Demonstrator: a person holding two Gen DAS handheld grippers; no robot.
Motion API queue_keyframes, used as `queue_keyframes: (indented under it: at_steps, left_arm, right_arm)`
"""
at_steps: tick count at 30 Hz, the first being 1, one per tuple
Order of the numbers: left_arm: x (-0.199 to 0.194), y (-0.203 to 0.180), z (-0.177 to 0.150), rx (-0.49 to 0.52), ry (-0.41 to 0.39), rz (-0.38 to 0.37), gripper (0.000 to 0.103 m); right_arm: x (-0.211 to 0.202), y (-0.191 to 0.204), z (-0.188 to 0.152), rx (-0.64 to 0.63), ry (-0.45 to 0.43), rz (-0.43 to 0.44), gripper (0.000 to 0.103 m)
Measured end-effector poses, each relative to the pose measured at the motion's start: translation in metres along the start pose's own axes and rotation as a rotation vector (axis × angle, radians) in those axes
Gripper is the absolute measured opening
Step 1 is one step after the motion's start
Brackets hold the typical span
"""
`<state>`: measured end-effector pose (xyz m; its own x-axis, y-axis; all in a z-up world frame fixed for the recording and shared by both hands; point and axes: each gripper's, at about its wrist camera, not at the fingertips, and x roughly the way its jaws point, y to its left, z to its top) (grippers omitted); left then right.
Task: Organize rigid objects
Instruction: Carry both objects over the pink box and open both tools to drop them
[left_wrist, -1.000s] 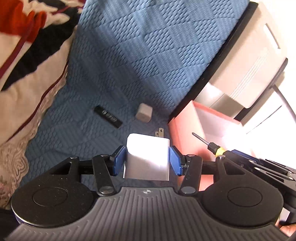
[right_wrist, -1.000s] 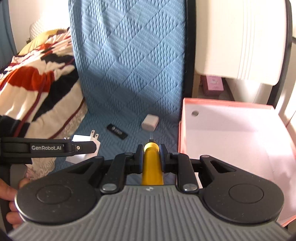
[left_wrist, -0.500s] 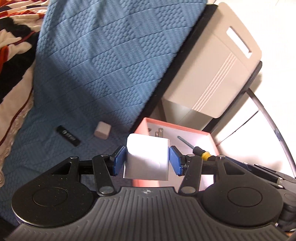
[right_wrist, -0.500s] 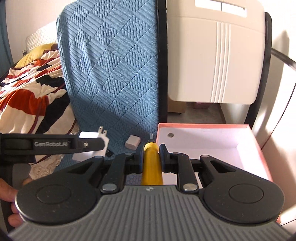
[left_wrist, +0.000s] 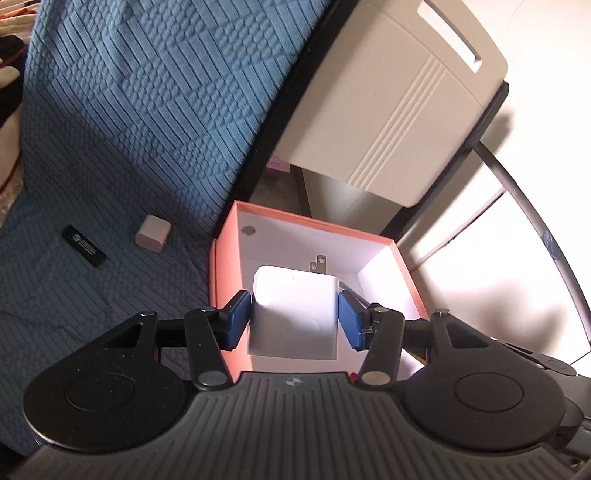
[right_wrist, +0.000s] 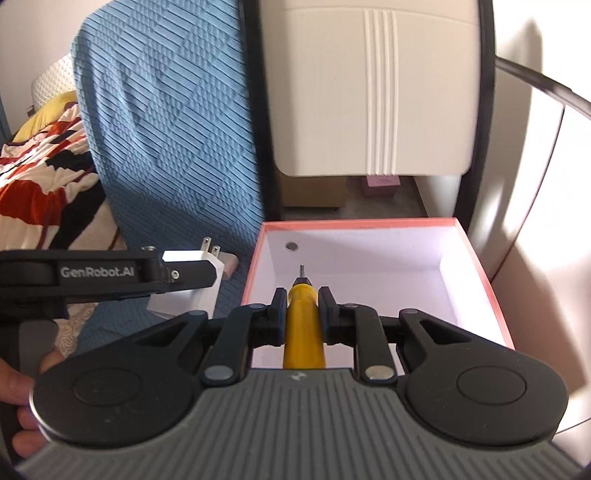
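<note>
Left hand-held gripper (left_wrist: 294, 317): clamped on white plug charger (left_wrist: 293, 314), poised over pink box (left_wrist: 221, 295) for dropping.
Right hand-held gripper (right_wrist: 302, 310): pinching yellow screwdriver (right_wrist: 303, 332), tip aimed into box.
Left behind: small white cube (left_wrist: 153, 233), black stick (left_wrist: 84, 245) on bed's blue cover (left_wrist: 147, 110), by box's left edge.

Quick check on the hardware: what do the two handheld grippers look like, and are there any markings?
Both match: a ribbed grey body, two round black discs, black linkage arms with silver pivot pins, a small logo at centre. The left gripper has blue pads; the right gripper's fingers look black with blue edges. Seen side-on from the right wrist, the left one reads "GenRobot.AI" in white. No cables or sleeves visible.
</note>
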<state>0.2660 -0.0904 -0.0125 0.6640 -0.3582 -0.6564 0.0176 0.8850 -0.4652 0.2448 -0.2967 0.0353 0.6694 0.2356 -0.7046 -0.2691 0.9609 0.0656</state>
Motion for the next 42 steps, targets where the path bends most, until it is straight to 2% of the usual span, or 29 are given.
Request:
queue_keyframes:
  at_steps: [7, 18, 27, 30, 37, 39, 42]
  left_arm:
    - [0.024, -0.014, -0.026, 0.029, 0.047, -0.010, 0.058]
    - [0.046, -0.016, -0.049, 0.031, 0.102, 0.006, 0.058]
    - [0.048, -0.014, -0.051, 0.024, 0.113, 0.012, 0.058]
    - [0.046, -0.018, -0.052, 0.056, 0.120, 0.005, 0.060]
    - [0.017, -0.022, -0.037, 0.087, 0.049, -0.004, 0.060]
    - [0.002, -0.022, -0.031, 0.087, 0.011, -0.005, 0.067]
    - [-0.022, -0.021, -0.024, 0.102, -0.048, -0.001, 0.067]
  right_arm:
    - [0.010, -0.026, -0.028, 0.005, 0.009, -0.068, 0.021]
    - [0.030, -0.033, -0.065, 0.026, 0.087, -0.049, 0.021]
    - [0.032, -0.041, -0.067, 0.082, 0.113, -0.027, 0.022]
    - [0.034, -0.045, -0.064, 0.116, 0.127, -0.028, 0.023]
    - [0.019, -0.041, -0.045, 0.112, 0.087, -0.024, 0.024]
    - [0.012, -0.036, -0.037, 0.101, 0.065, -0.022, 0.024]
    - [0.002, -0.029, -0.026, 0.095, 0.036, -0.019, 0.024]
